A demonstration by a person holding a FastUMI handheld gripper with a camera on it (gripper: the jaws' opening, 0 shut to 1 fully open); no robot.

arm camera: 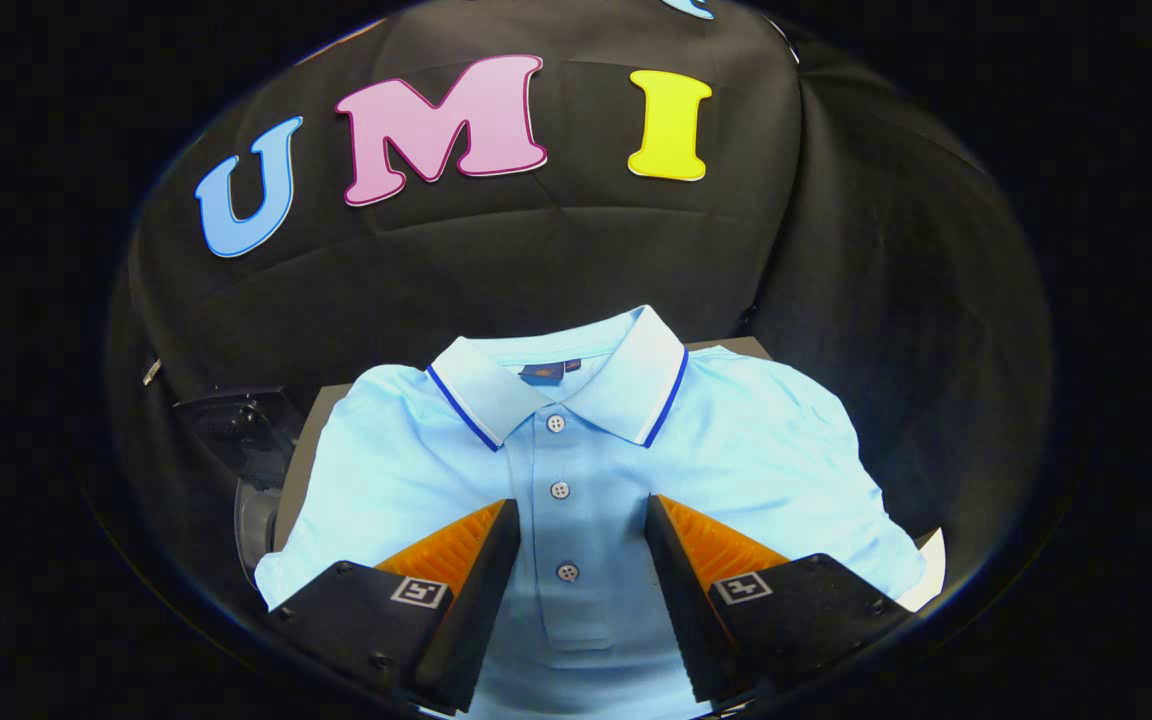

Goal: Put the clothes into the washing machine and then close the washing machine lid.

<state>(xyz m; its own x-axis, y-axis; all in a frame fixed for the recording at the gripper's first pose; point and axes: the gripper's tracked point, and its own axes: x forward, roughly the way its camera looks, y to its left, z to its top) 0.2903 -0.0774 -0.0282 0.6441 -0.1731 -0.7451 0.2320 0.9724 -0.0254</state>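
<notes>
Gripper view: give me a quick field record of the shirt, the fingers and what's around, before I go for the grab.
garment: light blue short-sleeved polo shirt, spread flat, front up
collar: white with dark blue trim, on the far side from the fingers
placket: three buttons, fastened, running between the fingers
gripper: open, fingers over the shirt on either side of the placket
grip: cannot tell whether the fingers touch the cloth
surface: dark tabletop under the shirt

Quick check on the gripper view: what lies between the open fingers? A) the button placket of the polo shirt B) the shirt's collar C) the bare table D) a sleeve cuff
A: the gripper is open, its fingers either side of the button placket of the light blue polo shirt, with the collar beyond them.
</notes>
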